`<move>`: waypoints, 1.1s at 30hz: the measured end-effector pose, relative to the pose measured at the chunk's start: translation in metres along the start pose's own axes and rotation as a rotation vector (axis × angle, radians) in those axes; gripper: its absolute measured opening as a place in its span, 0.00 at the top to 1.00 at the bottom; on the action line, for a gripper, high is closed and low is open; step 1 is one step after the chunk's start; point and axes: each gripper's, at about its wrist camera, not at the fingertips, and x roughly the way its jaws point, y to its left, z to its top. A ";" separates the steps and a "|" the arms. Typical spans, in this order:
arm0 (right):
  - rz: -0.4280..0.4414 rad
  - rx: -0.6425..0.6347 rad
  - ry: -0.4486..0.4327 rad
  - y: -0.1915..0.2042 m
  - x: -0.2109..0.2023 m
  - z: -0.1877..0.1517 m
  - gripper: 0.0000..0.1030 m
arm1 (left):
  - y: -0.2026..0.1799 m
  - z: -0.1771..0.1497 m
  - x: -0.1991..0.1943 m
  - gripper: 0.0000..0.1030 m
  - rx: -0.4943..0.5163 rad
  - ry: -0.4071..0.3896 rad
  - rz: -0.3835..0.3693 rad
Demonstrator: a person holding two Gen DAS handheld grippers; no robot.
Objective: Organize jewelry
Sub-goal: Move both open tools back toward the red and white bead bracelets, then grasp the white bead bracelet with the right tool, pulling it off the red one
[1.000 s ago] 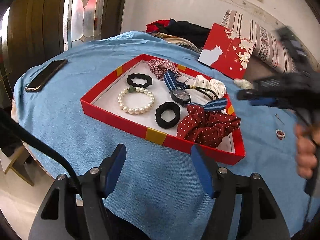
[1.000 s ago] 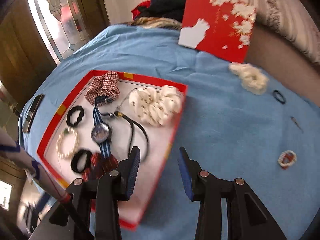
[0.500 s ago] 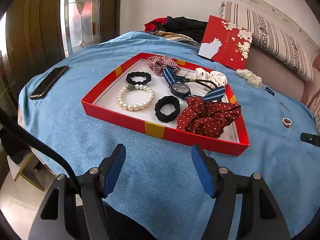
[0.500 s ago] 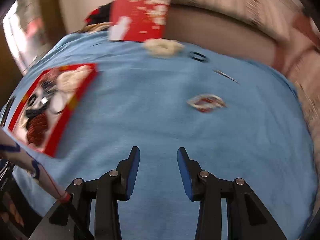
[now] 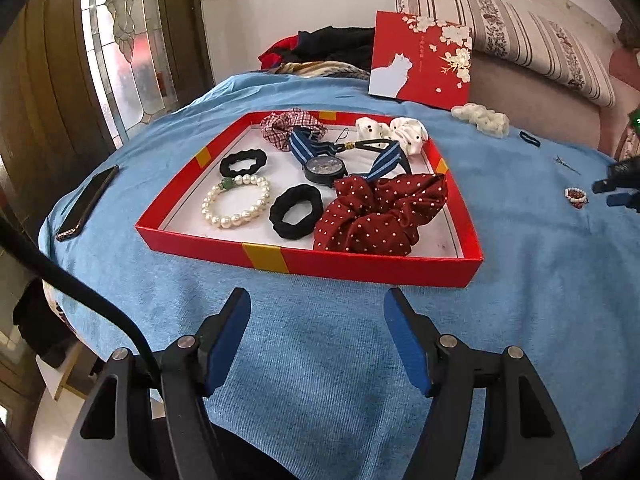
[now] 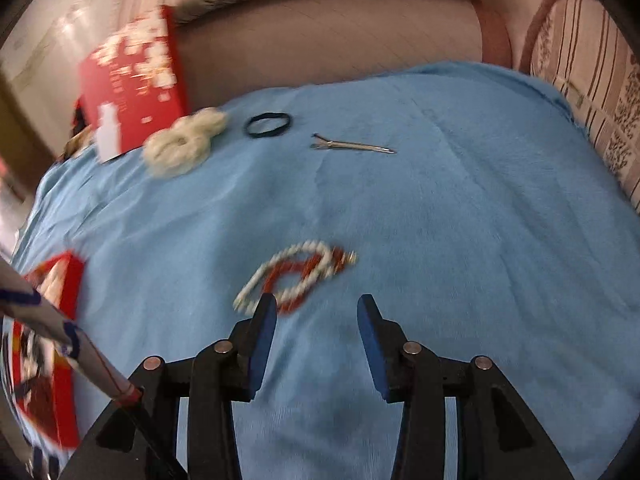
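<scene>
A red tray (image 5: 362,268) on the blue cloth holds a pearl bracelet (image 5: 236,204), black hair ties (image 5: 296,216), a watch (image 5: 325,168) and scrunchies (image 5: 380,212). My left gripper (image 5: 316,320) is open and empty, in front of the tray's near wall. My right gripper (image 6: 316,320) is open and empty, just short of a red-and-white bead bracelet (image 6: 296,276) lying on the cloth. That bracelet also shows in the left wrist view (image 5: 576,196), with the right gripper's tips (image 5: 616,194) beside it.
A cream scrunchie (image 6: 184,144), a thin black hair tie (image 6: 268,124) and a metal hair clip (image 6: 352,146) lie on the cloth beyond the bracelet. A red box lid (image 5: 422,60) leans at the back. A phone (image 5: 88,202) lies at the left cloth edge. A sofa stands behind.
My right gripper has swung from over the tray to the right and come down close to the bead bracelet. My left gripper has stayed about where it was.
</scene>
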 end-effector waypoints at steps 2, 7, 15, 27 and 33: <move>-0.017 0.044 0.032 -0.005 0.022 0.013 0.56 | 0.001 0.001 0.003 0.34 -0.006 0.011 0.000; 0.042 0.084 0.075 -0.009 0.041 0.012 0.81 | 0.001 0.001 0.007 0.34 -0.007 0.023 0.004; 0.598 0.014 0.235 0.004 -0.023 -0.060 0.91 | -0.003 -0.001 0.005 0.34 0.012 0.018 0.008; 0.227 -0.016 0.112 -0.059 -0.068 -0.112 0.83 | -0.004 -0.004 0.000 0.34 0.019 0.014 0.011; 0.241 -0.079 0.125 -0.048 -0.068 -0.125 0.66 | -0.011 -0.006 -0.001 0.34 0.052 0.012 0.019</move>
